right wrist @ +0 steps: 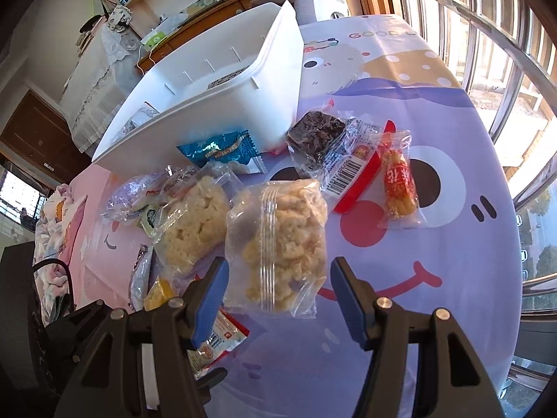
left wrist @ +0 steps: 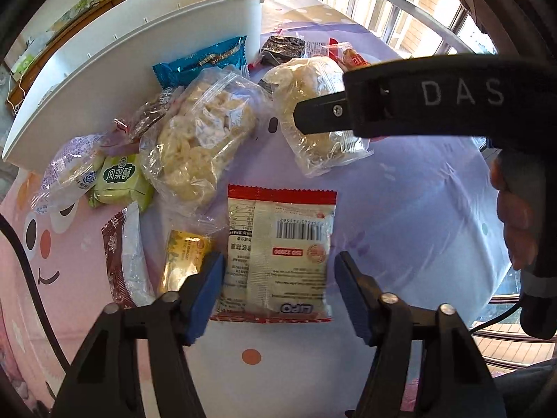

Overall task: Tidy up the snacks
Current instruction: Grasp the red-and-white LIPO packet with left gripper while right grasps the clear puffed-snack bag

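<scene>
Several wrapped snacks lie on a cartoon tablecloth beside a white bin [left wrist: 132, 52], which also shows in the right wrist view [right wrist: 222, 90]. My left gripper [left wrist: 278, 289] is open, its blue pads on either side of a red-edged white Lipo packet [left wrist: 278, 244], not closed on it. My right gripper [right wrist: 278, 296] is open, just above a clear bag of puffed rice cake [right wrist: 278, 240]. That bag [left wrist: 313, 115] lies under the right gripper's body [left wrist: 417, 97] in the left wrist view. A second clear rice cake bag [left wrist: 202, 136] lies left of it.
Near the bin lie a blue packet [right wrist: 222, 149], a dark brownie pack [right wrist: 316, 136], a red-edged barcode wrapper [right wrist: 351, 170] and an orange twist snack [right wrist: 400, 184]. A green pineapple cake [left wrist: 120, 181], a yellow packet [left wrist: 181, 257] and a brown-white pouch [left wrist: 125, 257] lie at left. Window bars stand beyond the table.
</scene>
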`<act>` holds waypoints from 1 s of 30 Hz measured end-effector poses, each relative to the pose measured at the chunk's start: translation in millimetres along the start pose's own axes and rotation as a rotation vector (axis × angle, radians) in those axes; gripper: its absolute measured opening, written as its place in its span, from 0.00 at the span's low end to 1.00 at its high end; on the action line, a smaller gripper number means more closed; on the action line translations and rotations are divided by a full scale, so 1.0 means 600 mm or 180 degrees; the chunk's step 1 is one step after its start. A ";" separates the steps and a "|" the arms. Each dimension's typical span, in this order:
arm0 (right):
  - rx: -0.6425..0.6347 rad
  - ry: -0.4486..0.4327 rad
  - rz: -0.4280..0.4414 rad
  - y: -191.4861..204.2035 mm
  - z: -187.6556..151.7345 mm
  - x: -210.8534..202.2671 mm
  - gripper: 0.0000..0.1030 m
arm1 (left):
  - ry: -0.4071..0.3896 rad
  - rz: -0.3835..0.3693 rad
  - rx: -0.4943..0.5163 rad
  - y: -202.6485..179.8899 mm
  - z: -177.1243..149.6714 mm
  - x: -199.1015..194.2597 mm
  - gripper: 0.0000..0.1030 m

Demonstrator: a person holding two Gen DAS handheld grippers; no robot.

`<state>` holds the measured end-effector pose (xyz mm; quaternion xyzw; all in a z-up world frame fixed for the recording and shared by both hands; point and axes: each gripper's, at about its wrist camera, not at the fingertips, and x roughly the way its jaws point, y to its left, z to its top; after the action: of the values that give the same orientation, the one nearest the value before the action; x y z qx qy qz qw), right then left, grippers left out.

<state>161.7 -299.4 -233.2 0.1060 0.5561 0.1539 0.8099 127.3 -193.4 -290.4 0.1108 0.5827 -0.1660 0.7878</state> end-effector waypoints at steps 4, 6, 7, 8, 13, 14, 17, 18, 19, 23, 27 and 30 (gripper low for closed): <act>0.0020 0.0025 -0.0006 -0.002 0.002 0.005 0.55 | 0.0021 -0.0011 -0.0014 0.002 0.005 0.015 0.52; 0.0034 0.0035 0.0014 -0.003 0.002 0.007 0.54 | 0.0021 -0.0017 -0.0009 0.003 0.004 0.018 0.51; 0.0036 0.0038 0.0015 -0.004 0.003 0.007 0.54 | 0.0018 -0.0020 -0.0006 0.004 0.001 0.017 0.50; 0.0032 0.0040 0.0018 -0.004 0.003 0.007 0.52 | 0.0018 -0.0024 0.0001 0.006 -0.005 0.016 0.49; -0.0011 0.0035 0.0024 -0.003 0.003 0.007 0.44 | 0.0036 -0.0069 -0.0012 0.017 -0.005 0.012 0.44; -0.0016 0.0029 0.0023 -0.003 0.003 0.006 0.41 | 0.0036 -0.0083 -0.0019 0.021 -0.004 0.012 0.44; -0.0006 0.0016 0.0011 -0.004 0.001 0.003 0.34 | 0.0046 -0.0104 -0.0031 0.026 -0.005 0.011 0.44; -0.0005 0.0017 0.0013 -0.003 0.001 0.002 0.34 | 0.0042 -0.0110 -0.0032 0.028 -0.005 0.008 0.44; -0.0015 0.0019 0.0005 -0.002 0.000 0.001 0.32 | 0.0042 -0.0114 -0.0027 0.029 -0.005 0.005 0.44; -0.0087 0.0041 -0.0100 0.004 -0.005 -0.005 0.28 | -0.0004 -0.0113 0.0008 0.031 -0.008 -0.023 0.44; -0.0107 0.0086 -0.0160 0.007 -0.013 -0.015 0.26 | -0.0098 -0.0098 -0.0005 0.041 -0.010 -0.052 0.44; -0.0099 0.0120 -0.0223 0.008 -0.020 -0.027 0.26 | -0.0188 -0.0096 -0.0009 0.051 -0.009 -0.076 0.44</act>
<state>144.7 -301.0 -222.0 0.0709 0.5721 0.1360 0.8057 122.7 -157.2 -248.8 0.0959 0.5610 -0.1802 0.8022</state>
